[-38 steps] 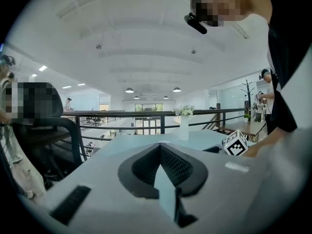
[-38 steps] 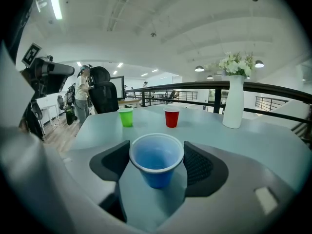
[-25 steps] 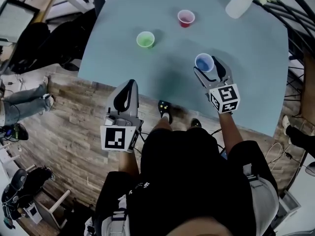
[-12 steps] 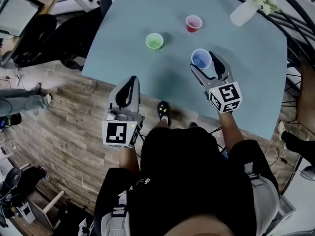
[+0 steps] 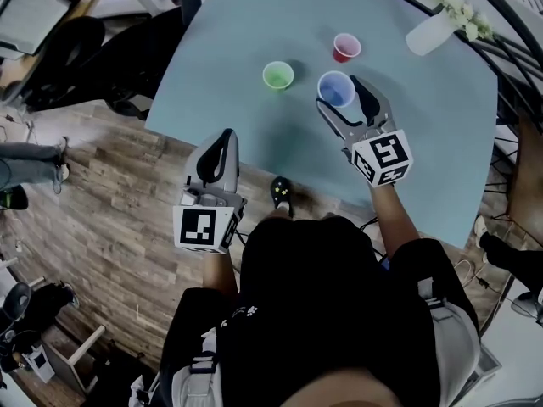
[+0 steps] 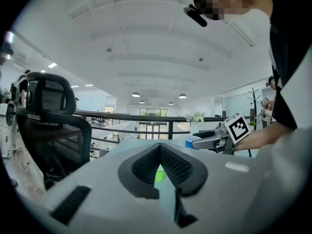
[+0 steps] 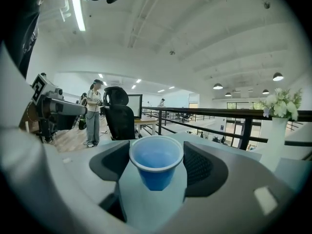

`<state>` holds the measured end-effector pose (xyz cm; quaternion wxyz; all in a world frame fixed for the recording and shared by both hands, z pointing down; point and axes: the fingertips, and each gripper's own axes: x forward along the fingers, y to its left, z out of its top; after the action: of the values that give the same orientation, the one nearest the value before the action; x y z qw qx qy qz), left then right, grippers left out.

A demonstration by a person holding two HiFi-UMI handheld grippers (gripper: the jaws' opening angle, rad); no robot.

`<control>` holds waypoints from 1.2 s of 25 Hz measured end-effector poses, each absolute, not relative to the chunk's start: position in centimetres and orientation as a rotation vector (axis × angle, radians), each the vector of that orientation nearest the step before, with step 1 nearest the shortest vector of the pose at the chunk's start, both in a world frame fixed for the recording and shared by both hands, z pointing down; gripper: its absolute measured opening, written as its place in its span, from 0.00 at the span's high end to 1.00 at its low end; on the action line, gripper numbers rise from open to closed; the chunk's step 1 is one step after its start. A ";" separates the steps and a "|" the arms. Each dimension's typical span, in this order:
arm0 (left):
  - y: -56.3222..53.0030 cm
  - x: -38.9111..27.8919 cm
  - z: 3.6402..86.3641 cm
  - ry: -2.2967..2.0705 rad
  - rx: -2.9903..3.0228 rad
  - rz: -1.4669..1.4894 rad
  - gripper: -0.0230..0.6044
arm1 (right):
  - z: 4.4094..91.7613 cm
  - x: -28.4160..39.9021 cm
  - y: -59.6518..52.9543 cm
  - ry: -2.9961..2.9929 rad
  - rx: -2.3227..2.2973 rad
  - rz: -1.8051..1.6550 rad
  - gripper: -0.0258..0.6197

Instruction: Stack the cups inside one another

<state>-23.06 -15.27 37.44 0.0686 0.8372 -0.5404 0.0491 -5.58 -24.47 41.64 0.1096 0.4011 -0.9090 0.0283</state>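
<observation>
The right gripper (image 5: pixel 339 93) has carried the blue cup (image 5: pixel 335 87) farther, near the green cup (image 5: pixel 277 75). Its wide jaws clamp that upright cup; the left gripper (image 5: pixel 224 136) is closed and empty.

The left gripper (image 5: pixel 223 142) points forward close to the body, its jaws meeting tip to tip, while the right gripper (image 5: pixel 339 96), arm stretched ahead, clasps a blue cup (image 7: pixel 156 165) between wide-set jaws.

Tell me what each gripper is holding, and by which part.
The right gripper holds the blue cup upright, clamped on opposite sides near the rim. The left gripper holds nothing.
</observation>
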 end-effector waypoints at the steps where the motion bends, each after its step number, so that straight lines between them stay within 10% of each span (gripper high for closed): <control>1: -15.4 -23.2 37.5 -1.627 2.521 0.147 0.98 | 41.6 -6.0 -24.8 -2.678 1.175 0.081 0.42; 30: -19.9 -28.0 38.8 -1.646 2.458 0.153 0.98 | 44.0 -14.2 -30.5 -2.709 1.030 0.134 0.42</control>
<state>-28.03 -19.87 38.83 0.0895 0.8264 -0.5535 0.0514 -14.22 -30.50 44.04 0.1199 0.3526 -0.9270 0.0457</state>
